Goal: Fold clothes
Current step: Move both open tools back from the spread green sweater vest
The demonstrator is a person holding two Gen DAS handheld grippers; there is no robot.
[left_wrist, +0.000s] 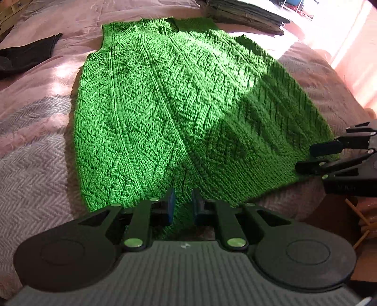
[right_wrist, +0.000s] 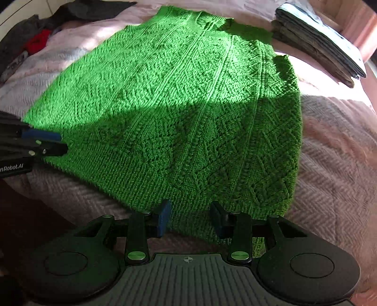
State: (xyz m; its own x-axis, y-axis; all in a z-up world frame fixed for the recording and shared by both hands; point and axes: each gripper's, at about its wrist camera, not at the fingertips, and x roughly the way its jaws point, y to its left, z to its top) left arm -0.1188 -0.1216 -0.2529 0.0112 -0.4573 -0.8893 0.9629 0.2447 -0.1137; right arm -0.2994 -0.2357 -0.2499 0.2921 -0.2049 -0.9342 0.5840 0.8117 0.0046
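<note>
A bright green cable-knit sweater (left_wrist: 165, 106) (right_wrist: 165, 94) lies spread flat on the bed, neck at the far end and hem toward me. In the left wrist view my left gripper (left_wrist: 183, 207) has its blue pads close together, with the hem's left part pinched between them. My right gripper (right_wrist: 190, 219) holds the hem's right part; its jaws stand wider, with thick knit filling the gap. Each view shows the other gripper at the side: the right gripper (left_wrist: 311, 156) and the left gripper (right_wrist: 57, 142), both at the hem's edge. The near half of the sweater is in shadow.
A stack of folded dark clothes (left_wrist: 247, 16) (right_wrist: 318, 47) sits at the far right of the bed. A black garment (left_wrist: 28, 54) lies far left, and a loose pile with something red (right_wrist: 35, 42) is beyond it. A grey herringbone blanket (left_wrist: 28, 164) covers the near bed edge.
</note>
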